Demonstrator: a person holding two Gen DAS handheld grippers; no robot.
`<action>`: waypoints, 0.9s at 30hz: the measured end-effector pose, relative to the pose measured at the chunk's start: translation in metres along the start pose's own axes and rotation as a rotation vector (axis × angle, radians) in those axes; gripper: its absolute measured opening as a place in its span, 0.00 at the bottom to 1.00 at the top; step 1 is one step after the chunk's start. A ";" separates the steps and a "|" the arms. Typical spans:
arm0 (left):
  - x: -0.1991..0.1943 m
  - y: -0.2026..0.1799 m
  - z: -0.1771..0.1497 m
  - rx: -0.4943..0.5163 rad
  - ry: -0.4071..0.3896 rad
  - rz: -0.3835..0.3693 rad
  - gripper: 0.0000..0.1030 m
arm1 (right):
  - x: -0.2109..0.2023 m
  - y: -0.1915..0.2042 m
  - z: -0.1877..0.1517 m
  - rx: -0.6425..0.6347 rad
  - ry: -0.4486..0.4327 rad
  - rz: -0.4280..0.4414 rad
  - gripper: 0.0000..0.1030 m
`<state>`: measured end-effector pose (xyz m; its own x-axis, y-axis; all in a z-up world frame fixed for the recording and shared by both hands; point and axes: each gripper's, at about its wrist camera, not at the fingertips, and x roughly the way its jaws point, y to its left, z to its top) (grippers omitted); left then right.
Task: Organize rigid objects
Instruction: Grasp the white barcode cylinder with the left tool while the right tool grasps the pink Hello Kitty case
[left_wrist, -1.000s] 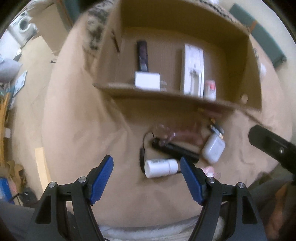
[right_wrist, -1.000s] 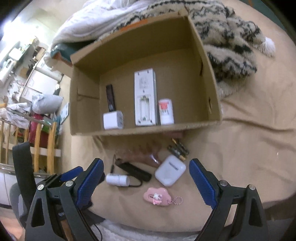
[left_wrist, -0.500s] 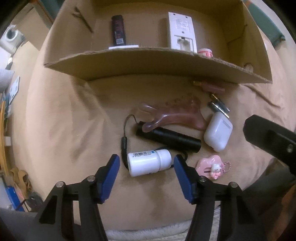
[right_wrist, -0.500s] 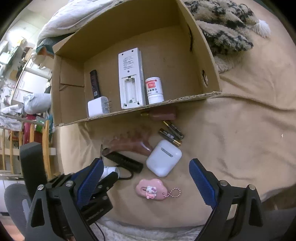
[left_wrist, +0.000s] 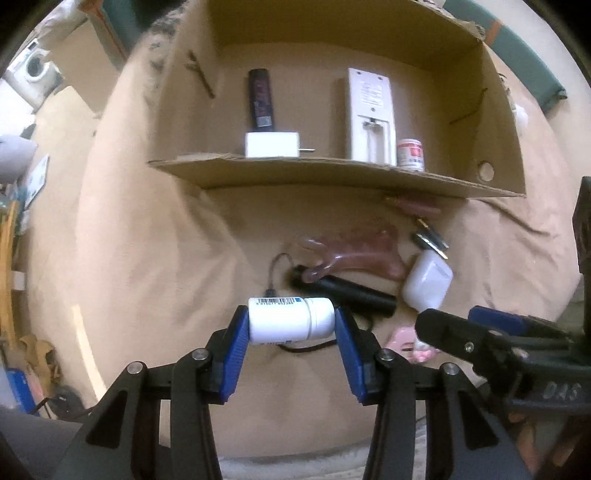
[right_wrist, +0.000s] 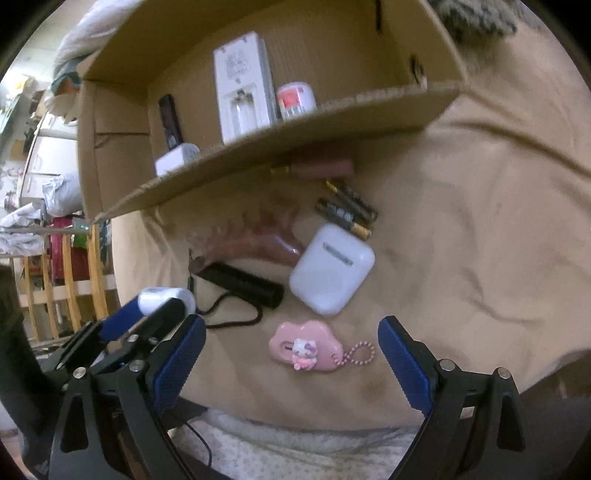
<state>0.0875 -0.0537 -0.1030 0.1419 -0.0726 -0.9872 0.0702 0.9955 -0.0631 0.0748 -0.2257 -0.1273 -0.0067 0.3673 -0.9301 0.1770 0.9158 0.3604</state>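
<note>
White plastic fills the gap in our left gripper (left_wrist: 291, 325): the small white bottle (left_wrist: 290, 319) lies crosswise between the 2 blue pads (left_wrist: 236, 345), which have just been closing and now sit against its base and cap. We judge this the pick-up step, with the cardboard box (left_wrist: 332, 177) straight ahead as the likely goal. The next move calls for a firm hold, then a lift that clears the box's near wall and the black cord (left_wrist: 306, 347) under the bottle. Whether the pads truly bite is hard to tell, and the pink charm (left_wrist: 404, 339) to the right is half hidden behind the other tool.

From the right wrist view, our right gripper (right_wrist: 291, 354) stands wide and empty, its jaws straddling the pink charm (right_wrist: 301, 345) without touching it. Just beyond lie the white earbud case (right_wrist: 332, 269), the black cylinder (right_wrist: 243, 282) and 2 batteries (right_wrist: 347, 214). The white bottle (right_wrist: 166, 297) shows only as a rounded end, far left, behind the left tool's fingers. Blur smears the translucent pink piece (right_wrist: 255, 240) near the box.
</note>
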 end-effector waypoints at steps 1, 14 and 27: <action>0.000 0.005 0.002 -0.011 0.003 -0.005 0.42 | 0.002 -0.001 0.000 -0.002 0.007 -0.025 0.97; -0.012 0.044 0.013 -0.114 -0.034 0.026 0.42 | 0.042 0.024 -0.016 -0.179 0.094 -0.229 0.97; -0.015 0.037 0.011 -0.116 -0.046 0.014 0.42 | 0.038 0.048 -0.030 -0.331 0.038 -0.283 0.56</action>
<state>0.0987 -0.0169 -0.0892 0.1870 -0.0588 -0.9806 -0.0466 0.9966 -0.0686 0.0535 -0.1628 -0.1427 -0.0472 0.0949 -0.9944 -0.1616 0.9816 0.1014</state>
